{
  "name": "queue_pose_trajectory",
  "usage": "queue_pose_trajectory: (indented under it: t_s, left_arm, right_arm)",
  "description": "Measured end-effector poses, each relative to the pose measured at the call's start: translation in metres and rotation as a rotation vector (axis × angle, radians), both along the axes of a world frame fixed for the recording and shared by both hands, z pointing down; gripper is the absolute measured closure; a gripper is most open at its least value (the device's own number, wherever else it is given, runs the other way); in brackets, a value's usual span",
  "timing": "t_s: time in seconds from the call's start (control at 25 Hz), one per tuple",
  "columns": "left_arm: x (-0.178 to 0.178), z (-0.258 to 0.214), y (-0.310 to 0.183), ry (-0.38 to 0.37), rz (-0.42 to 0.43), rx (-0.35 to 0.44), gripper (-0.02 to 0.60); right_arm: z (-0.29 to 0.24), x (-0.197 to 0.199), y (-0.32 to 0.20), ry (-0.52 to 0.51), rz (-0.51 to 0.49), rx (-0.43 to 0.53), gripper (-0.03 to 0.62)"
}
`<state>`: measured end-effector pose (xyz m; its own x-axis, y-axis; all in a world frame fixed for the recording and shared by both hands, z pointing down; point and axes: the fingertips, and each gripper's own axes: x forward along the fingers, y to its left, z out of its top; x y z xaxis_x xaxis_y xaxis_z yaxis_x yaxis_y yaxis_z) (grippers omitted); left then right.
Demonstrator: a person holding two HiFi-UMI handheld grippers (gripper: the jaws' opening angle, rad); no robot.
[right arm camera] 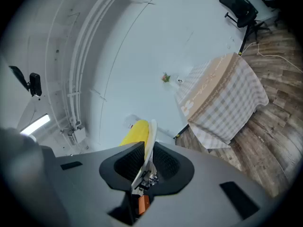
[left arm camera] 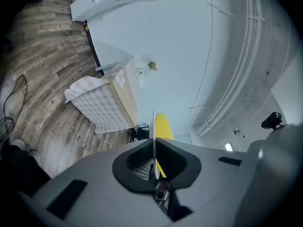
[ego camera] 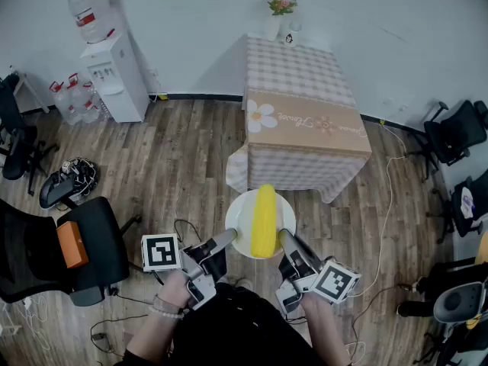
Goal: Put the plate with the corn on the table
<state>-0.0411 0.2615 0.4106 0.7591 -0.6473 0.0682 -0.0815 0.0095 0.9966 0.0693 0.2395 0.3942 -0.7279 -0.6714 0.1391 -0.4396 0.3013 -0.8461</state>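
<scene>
A white plate [ego camera: 239, 213] with a yellow corn cob [ego camera: 264, 218] lying on it is held in the air over the wooden floor, short of the table [ego camera: 301, 78] with the checked cloth. My left gripper [ego camera: 230, 238] is shut on the plate's near left rim. My right gripper [ego camera: 284, 238] is shut on its near right rim. In the left gripper view the plate [left arm camera: 154, 141] shows edge-on between the jaws, with the corn [left arm camera: 164, 126] beyond. The right gripper view likewise shows the plate's rim [right arm camera: 149, 143] pinched, with the corn [right arm camera: 135, 132] to its left.
A small vase of flowers [ego camera: 280, 9] stands at the table's far edge by the wall. A water dispenser [ego camera: 114, 65] stands at the back left. Black office chairs [ego camera: 91, 254] stand at the left and at the right [ego camera: 456, 132]. Cables lie on the floor.
</scene>
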Motion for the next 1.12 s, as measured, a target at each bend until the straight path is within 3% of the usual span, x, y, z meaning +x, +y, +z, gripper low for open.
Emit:
queue_pose_trajectory:
  t_s: [1.12]
  left_arm:
    - [0.015, -0.007, 0.006, -0.018, -0.044, 0.03, 0.557]
  right_arm:
    - [-0.004, 0.013, 0.001, -0.015, -0.033, 0.005, 0.516]
